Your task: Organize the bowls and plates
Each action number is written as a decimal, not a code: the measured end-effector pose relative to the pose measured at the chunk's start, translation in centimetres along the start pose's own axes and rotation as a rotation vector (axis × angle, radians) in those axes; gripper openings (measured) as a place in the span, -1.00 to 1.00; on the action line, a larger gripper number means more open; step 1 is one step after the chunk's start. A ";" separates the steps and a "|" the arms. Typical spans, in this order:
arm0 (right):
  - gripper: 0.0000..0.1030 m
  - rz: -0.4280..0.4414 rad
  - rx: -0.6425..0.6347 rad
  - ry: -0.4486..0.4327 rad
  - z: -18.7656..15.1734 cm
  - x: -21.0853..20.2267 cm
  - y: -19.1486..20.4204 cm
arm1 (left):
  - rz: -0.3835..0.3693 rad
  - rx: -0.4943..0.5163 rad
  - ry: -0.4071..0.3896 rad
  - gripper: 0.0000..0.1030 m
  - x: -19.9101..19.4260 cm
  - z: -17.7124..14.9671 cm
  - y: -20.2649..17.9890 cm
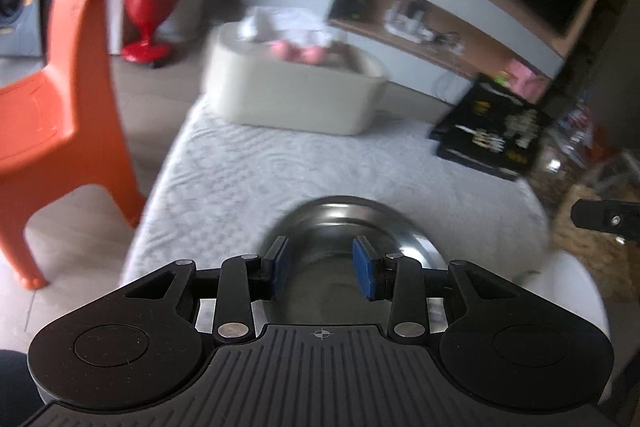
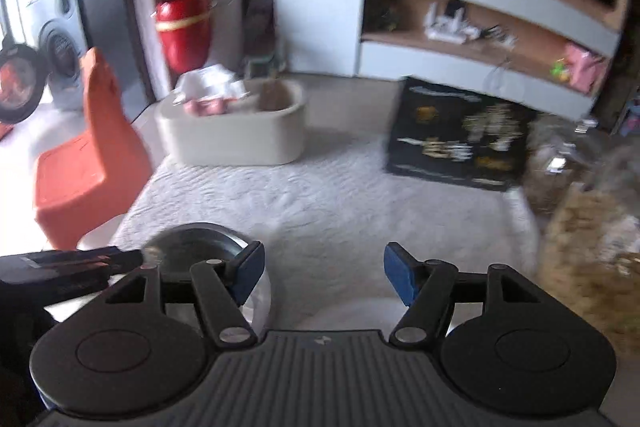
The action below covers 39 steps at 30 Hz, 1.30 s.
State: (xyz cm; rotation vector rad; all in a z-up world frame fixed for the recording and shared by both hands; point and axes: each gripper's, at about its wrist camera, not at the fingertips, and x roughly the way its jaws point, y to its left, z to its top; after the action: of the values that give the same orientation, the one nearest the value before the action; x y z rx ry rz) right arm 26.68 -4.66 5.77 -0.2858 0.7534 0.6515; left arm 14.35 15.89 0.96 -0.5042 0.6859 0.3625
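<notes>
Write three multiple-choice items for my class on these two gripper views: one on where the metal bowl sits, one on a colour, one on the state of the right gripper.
1. Where is the metal bowl?
A. On the white tablecloth, under the left gripper
B. On the orange chair
C. Inside the cream tub

2. What colour are the gripper pads?
A. Red
B. Blue
C. Green

3. What state is the right gripper in?
A. Shut on the bowl
B. Shut on a plate
C. Open, holding nothing

Answers:
1. A, since the left wrist view shows the bowl on the cloth just beyond and below the pads.
2. B, since both views show blue pads on black arms.
3. C, since the right wrist view shows a wide gap between the pads with only cloth behind it.
</notes>
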 end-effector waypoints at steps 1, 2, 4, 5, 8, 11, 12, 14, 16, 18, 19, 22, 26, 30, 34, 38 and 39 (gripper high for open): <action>0.29 -0.007 0.017 -0.004 -0.7 -0.5 -1.4 | -0.047 -0.002 0.015 -0.26 -0.2 0.0 -0.6; 0.30 -0.009 0.038 -0.003 -1.2 -0.8 -2.4 | -0.114 -0.011 0.043 -0.27 -0.2 -0.2 -1.3; 0.30 -0.008 0.098 0.010 -2.6 -1.3 -5.0 | -0.264 -0.030 0.121 -0.27 0.0 -0.6 -2.7; 0.30 -0.006 0.123 0.013 -3.3 -1.5 -6.0 | -0.315 -0.036 0.151 -0.27 0.2 -0.8 -3.4; 0.30 -0.003 0.200 0.029 -5.8 -1.6 -8.7 | -0.367 -0.030 0.215 -0.27 1.2 -1.9 -5.6; 0.30 0.030 0.277 0.081 -8.3 -0.4 -10.8 | -0.352 -0.035 0.231 -0.27 1.9 -2.3 -7.0; 0.30 0.048 0.299 0.105 -9.1 0.3 -11.2 | -0.351 -0.035 0.227 -0.27 1.9 -2.3 -7.4; 0.30 0.075 0.323 0.128 -10.1 1.1 -11.7 | -0.347 -0.021 0.220 -0.27 1.9 -2.2 -8.2; 0.30 0.100 0.340 0.137 -10.9 2.0 -12.0 | -0.319 0.013 0.210 -0.27 1.8 -2.3 -8.7; 0.30 0.130 0.357 0.151 -11.4 2.7 -12.3 | -0.262 0.055 0.200 -0.27 2.0 -2.6 -9.5; 0.30 0.153 0.367 0.168 -11.7 3.4 -12.3 | -0.233 0.072 0.196 -0.27 2.1 -2.8 -9.8; 0.30 0.210 0.387 0.227 -12.1 5.5 -12.0 | -0.195 0.082 0.220 -0.22 3.2 -3.3 -9.9; 0.30 0.247 0.410 0.260 -12.4 7.2 -11.8 | -0.225 0.064 0.283 -0.19 4.4 -3.7 -9.8; 0.32 0.293 0.444 0.280 -12.8 7.9 -12.0 | -0.235 0.068 0.331 -0.18 5.6 -4.2 -10.3; 0.32 0.355 0.502 0.334 -13.4 8.5 -12.6 | -0.221 0.074 0.352 -0.09 6.4 -4.6 -10.9; 0.34 0.393 0.539 0.366 -13.9 8.9 -12.4 | -0.242 0.054 0.369 0.03 6.7 -4.5 -10.8; 0.34 0.388 0.532 0.363 -13.9 8.8 -12.2 | -0.245 0.050 0.369 0.03 6.8 -4.5 -10.7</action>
State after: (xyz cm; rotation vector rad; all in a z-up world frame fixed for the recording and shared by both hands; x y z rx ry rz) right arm 31.80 -16.57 -10.13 0.2466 1.3161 0.7439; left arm 22.04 5.64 -3.16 -0.6075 0.9754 0.0191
